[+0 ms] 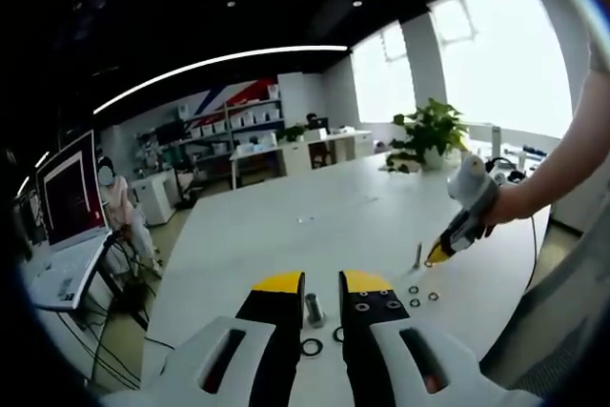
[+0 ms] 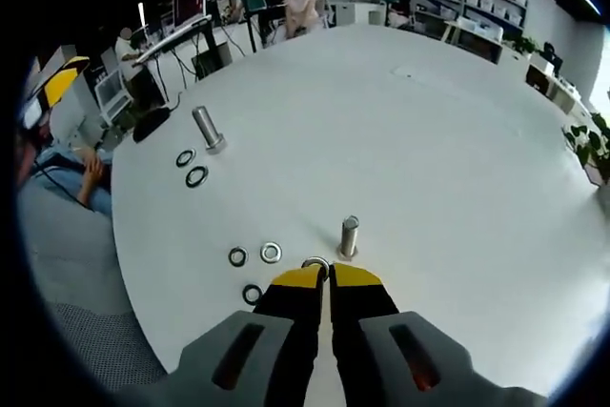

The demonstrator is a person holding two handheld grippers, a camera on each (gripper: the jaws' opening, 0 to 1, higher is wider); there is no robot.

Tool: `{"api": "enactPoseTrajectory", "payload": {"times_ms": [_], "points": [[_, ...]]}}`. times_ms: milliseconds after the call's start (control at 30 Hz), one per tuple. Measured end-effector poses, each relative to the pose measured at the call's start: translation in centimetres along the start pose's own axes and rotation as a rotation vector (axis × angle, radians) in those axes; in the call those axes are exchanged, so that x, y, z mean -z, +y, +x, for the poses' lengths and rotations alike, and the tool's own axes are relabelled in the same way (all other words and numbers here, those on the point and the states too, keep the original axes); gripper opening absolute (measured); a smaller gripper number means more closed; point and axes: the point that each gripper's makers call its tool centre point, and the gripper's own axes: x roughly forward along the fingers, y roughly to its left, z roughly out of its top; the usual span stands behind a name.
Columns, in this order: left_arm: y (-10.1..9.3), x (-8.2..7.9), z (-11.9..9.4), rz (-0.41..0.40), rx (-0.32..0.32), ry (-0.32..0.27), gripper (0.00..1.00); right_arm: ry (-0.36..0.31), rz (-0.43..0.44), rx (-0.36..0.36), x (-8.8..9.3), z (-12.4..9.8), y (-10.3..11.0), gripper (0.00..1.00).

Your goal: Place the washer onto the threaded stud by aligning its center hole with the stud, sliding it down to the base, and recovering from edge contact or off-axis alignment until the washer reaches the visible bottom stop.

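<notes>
Two threaded studs stand upright on the white table (image 2: 457, 140), well apart. Right gripper (image 2: 329, 275): jaws almost together, pinching a washer (image 2: 315, 263) by its edge at the yellow tips. That washer sits low, just beside the near stud (image 2: 349, 236), on its left in the right gripper view; hole not over the stud, and I cannot tell if it touches the tabletop. Three loose washers (image 2: 253, 268) lie flat further left of it, toward the table's near edge: two side by side, one dark ring closer to the gripper. The far stud (image 2: 207, 130) stands near the table's left edge in the same view, with two dark rings (image 2: 191, 167) flat just beside it.

Left gripper (image 1: 322, 285): jaws parted by a narrow gap, holding nothing, hovering above the table. In the left gripper view the bolt-like stud (image 1: 314, 309) shows between its jaws, a black ring (image 1: 311, 346) lying flat below it. The right gripper appears there too, held in a person's hand (image 1: 505, 205), its yellow tip down at the other stud (image 1: 417, 255) with small washers (image 1: 420, 296) scattered beside it. A potted plant (image 1: 431, 132) sits at the table's far edge.
</notes>
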Motion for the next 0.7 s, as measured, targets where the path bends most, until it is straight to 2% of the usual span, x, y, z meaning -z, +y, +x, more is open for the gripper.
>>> {"api": "enactPoseTrajectory", "payload": {"times_ms": [467, 700], "points": [[0.2, -0.1, -0.1, -0.002, -0.006, -0.006, 0.12, -0.044, -0.006, 0.028, -1.8, -1.7, -1.0, 0.04], [0.3, -0.2, -0.2, -0.003, -0.009, -0.011, 0.12, -0.073, -0.025, 0.043, -3.3, -2.2, -1.0, 0.04]]}}
